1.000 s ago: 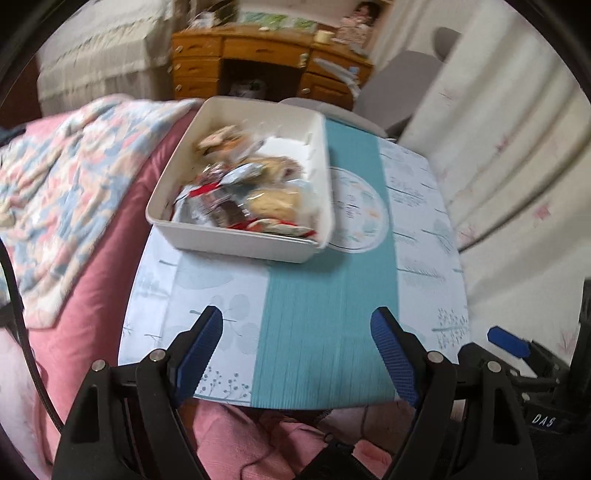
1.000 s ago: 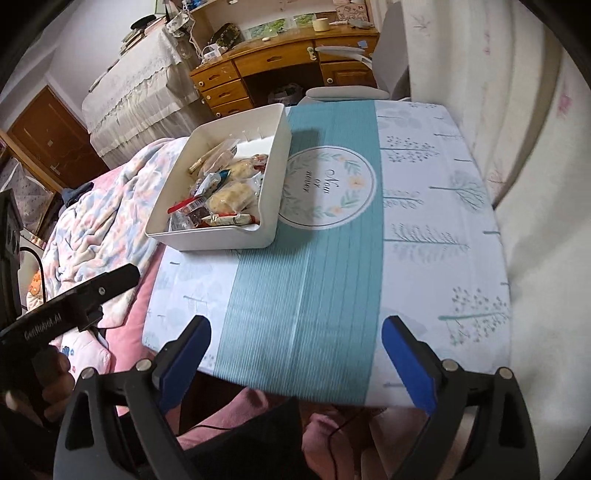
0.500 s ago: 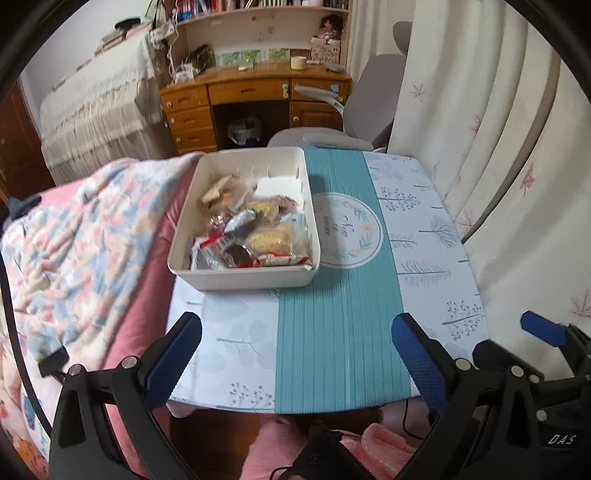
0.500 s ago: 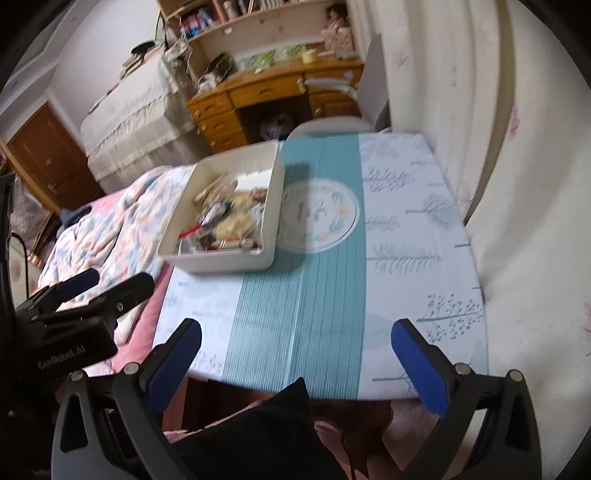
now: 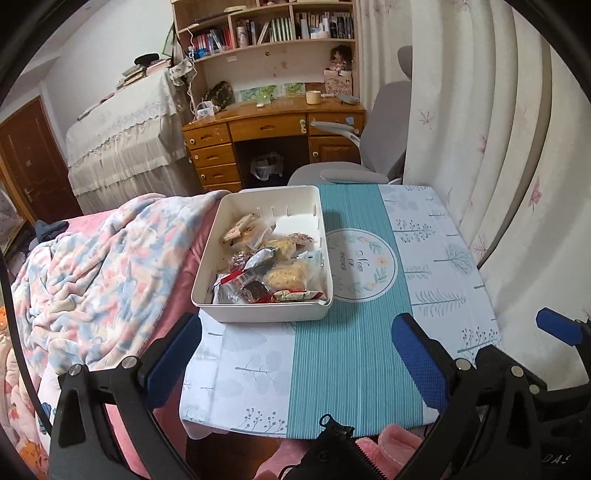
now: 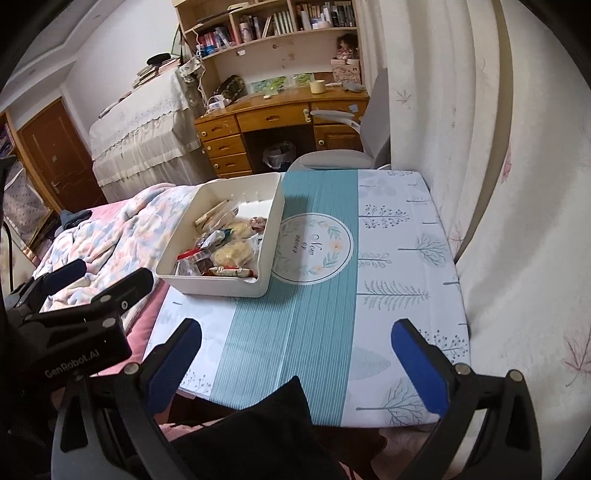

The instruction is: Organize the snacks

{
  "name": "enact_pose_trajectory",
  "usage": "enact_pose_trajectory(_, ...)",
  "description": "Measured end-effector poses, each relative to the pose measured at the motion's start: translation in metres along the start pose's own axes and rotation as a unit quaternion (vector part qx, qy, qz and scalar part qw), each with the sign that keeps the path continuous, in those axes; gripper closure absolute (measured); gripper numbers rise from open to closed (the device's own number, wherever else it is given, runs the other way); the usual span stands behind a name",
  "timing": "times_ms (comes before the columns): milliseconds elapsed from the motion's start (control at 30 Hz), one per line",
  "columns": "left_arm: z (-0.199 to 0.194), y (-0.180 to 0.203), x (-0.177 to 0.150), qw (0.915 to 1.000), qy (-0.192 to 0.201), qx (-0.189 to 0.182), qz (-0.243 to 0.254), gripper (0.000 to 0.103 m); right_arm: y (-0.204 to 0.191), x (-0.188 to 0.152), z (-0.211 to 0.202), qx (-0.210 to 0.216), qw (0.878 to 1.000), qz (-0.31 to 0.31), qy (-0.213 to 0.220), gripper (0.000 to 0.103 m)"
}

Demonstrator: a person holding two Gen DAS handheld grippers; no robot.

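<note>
A white plastic bin (image 5: 258, 314) (image 6: 218, 286) stands at the left side of a small table with a teal and white cloth (image 5: 347, 354) (image 6: 295, 321). Several wrapped snacks (image 5: 269, 266) (image 6: 221, 247) lie piled inside the bin. My left gripper (image 5: 295, 350) hovers open above the table's near edge, short of the bin, with nothing between its blue fingers. Open and empty too, my right gripper (image 6: 295, 354) hangs over the near edge further right. The left gripper's black body (image 6: 77, 325) shows at the left of the right wrist view.
A bed with a floral blanket (image 5: 92, 266) presses against the table's left side. Curtains (image 5: 480, 129) hang along the right. A wooden desk (image 5: 273, 136), a grey chair (image 5: 369, 162) and a bookshelf (image 5: 273, 29) stand beyond the table.
Both grippers have risen and drawn back from the table, so the bin looks smaller and more room shows. The left jaws have opened wider.
</note>
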State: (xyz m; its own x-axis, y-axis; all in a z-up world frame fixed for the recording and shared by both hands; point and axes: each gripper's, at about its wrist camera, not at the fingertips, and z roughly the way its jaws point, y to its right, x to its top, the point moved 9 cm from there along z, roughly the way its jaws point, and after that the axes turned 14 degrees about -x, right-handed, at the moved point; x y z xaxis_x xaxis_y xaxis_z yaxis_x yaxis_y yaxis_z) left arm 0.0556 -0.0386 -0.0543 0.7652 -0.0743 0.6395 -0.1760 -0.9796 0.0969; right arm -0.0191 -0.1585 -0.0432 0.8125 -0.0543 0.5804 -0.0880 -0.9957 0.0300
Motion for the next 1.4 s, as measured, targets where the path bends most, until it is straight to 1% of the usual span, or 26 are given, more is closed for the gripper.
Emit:
enact_pose_trajectory(167, 0.001, 0.003, -0.008, 1.0000, -0.002, 0.006, -0.007, 0.001, 0.001, -0.004, 0.002, 0.008, 1.000, -0.006, -0.005, 0.000)
enact_pose_trajectory(333, 0.000, 0.004, -0.014, 0.9998, -0.006, 0.009, -0.019, 0.001, 0.005, -0.010, 0.007, 0.010, 1.000, -0.004, -0.018, 0.000)
enact_pose_trajectory(733, 0.003, 0.013, -0.023, 0.9998, -0.015, 0.007, -0.015, 0.001, 0.015, -0.020, 0.013, 0.015, 0.999, 0.006, -0.039, 0.000)
enact_pose_trajectory(1400, 0.008, 0.017, -0.031, 0.9996, -0.022, 0.002, -0.016, 0.001, 0.020, -0.028, 0.016, 0.016, 0.999, 0.008, -0.050, 0.000)
